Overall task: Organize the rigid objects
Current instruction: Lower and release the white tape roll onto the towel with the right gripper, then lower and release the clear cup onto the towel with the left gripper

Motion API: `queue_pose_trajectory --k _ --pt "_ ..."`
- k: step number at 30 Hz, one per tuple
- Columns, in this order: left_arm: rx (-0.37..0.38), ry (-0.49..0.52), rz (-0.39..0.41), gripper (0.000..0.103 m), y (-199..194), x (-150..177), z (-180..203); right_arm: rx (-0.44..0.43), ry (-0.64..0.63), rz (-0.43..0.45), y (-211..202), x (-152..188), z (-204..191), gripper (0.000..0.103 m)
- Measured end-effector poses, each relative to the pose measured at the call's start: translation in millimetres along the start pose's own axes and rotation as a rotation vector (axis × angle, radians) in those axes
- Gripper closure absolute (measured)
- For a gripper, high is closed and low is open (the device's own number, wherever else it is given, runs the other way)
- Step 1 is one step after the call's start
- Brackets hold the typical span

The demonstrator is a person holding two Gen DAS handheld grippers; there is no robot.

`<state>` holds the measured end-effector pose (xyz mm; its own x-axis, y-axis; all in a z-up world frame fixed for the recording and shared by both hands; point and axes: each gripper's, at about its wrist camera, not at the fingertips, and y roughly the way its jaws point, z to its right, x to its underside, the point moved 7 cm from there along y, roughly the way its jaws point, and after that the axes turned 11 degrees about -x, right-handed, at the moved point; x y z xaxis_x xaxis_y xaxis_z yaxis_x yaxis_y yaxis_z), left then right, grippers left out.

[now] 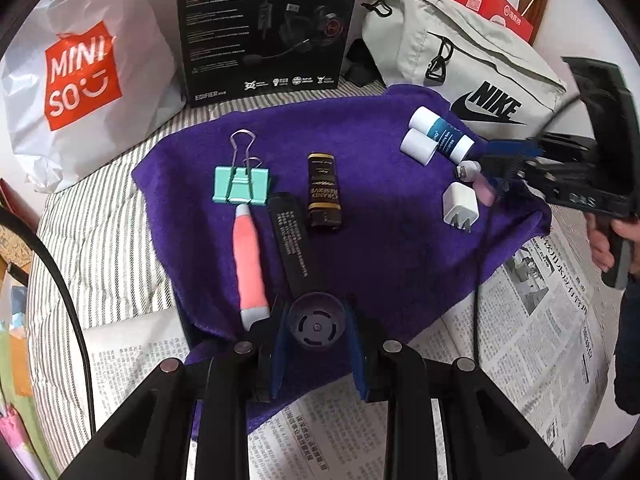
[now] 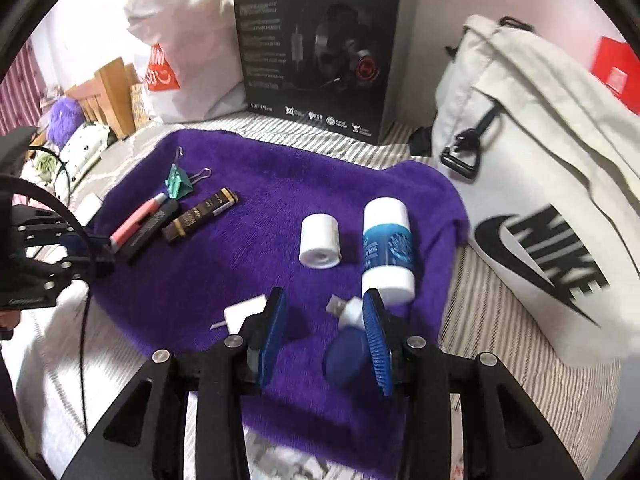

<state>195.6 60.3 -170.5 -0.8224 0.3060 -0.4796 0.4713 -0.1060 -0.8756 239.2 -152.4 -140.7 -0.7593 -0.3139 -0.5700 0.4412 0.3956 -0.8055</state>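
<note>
Fuzzy purple towel [image 2: 248,184], white cylindrical cap [image 2: 320,242], ribbed blue claw [image 2: 326,336]

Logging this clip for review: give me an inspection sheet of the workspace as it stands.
Surface: purple towel over newspaper on striped bedding.
Job's things: binder clip, pink pen, brown lighter, white charger, blue-labelled tube, white cap.
Clutter: nothing seen.
Grippers: left gripper shut on dark round cap; right gripper open over the towel.
Cables: black cable.
Surroundings: headset box, Nike bag, Miniso bag.
</note>
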Motion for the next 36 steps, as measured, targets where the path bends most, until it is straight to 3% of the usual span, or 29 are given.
queue_pose_trajectory --k 8,18,29,31,33,36 --pt "0.016 0.033 -0.008 0.078 14 -15 12 -0.037 0.03 0.003 0 22 -3 0.058" --pt "0.029 0.086 -0.008 0.077 29 -37 25 -0.043 0.02 0.019 0 23 -2 0.058" --pt "-0.031 0.124 -0.002 0.077 38 -39 27 -0.005 0.029 0.032 -1 30 2 0.047" --pt "-0.031 0.122 -0.009 0.073 36 -36 29 -0.002 0.044 0.027 -2 31 4 0.047" --pt "-0.014 0.113 -0.016 0.063 34 -35 30 -0.012 0.071 0.023 -3 33 7 0.047" --pt "-0.017 0.106 -0.028 0.06 30 -30 33 -0.006 0.097 0.019 -6 37 10 0.047"
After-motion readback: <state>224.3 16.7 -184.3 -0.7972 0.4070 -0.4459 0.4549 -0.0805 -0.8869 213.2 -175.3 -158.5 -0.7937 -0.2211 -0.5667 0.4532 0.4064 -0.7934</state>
